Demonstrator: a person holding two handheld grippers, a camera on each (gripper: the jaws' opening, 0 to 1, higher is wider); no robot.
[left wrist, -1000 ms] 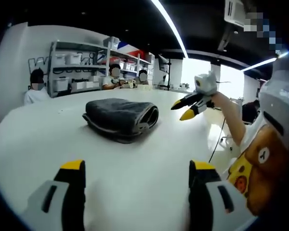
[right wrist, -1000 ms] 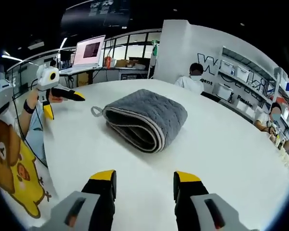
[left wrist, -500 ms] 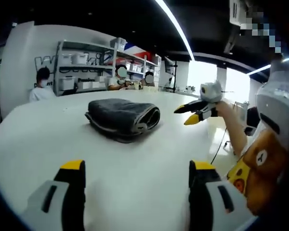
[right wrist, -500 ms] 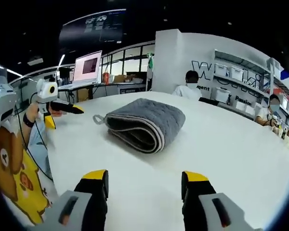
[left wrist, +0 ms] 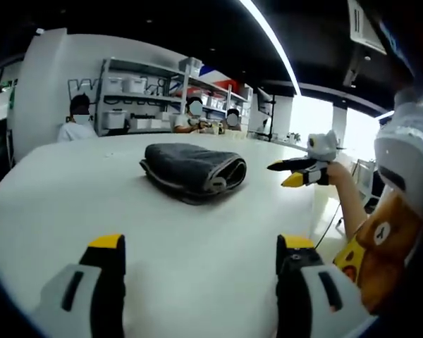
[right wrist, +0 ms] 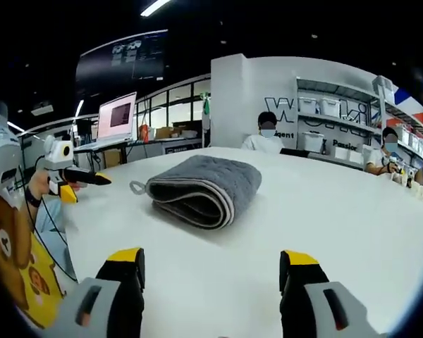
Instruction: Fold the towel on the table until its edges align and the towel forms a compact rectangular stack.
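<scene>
Grey towel [left wrist: 192, 170] is sitting folded up into a thick, rounded bundle on the white tabletop [left wrist: 127, 225], roughly in the middle of it. From the right gripper view the towel [right wrist: 201, 189] shows its stacked layers with a pale trim along the edges, and a little hanging loop [right wrist: 136, 187] sticks out on the side toward the person. It looks bulky and a bit curved at the fold, not a flat crisp rectangle.

Left gripper [left wrist: 201, 243] is low at the near edge of the tabletop with its jaws wide apart and nothing between them, well apart from the towel. Right gripper [right wrist: 211, 255] is the same deal: jaws spread, holding nothing, hovering back from the towel. Both have yellow tips on black fingers.

Each gripper also pops up in the other one's view. In the left gripper view the right one [left wrist: 294, 172] is off to the side past the towel, held by a hand [left wrist: 333, 177]. In the right gripper view the left one [right wrist: 76, 184] is out near the tabletop's edge, also clear of the towel.

Person's shirt [right wrist: 14, 260] has a cartoon bear on a yellow patch. Shelves [left wrist: 137, 105] with white bins run along the back wall, a few people sit behind the tabletop, and a laptop [right wrist: 113, 120] sits open on another desk.
</scene>
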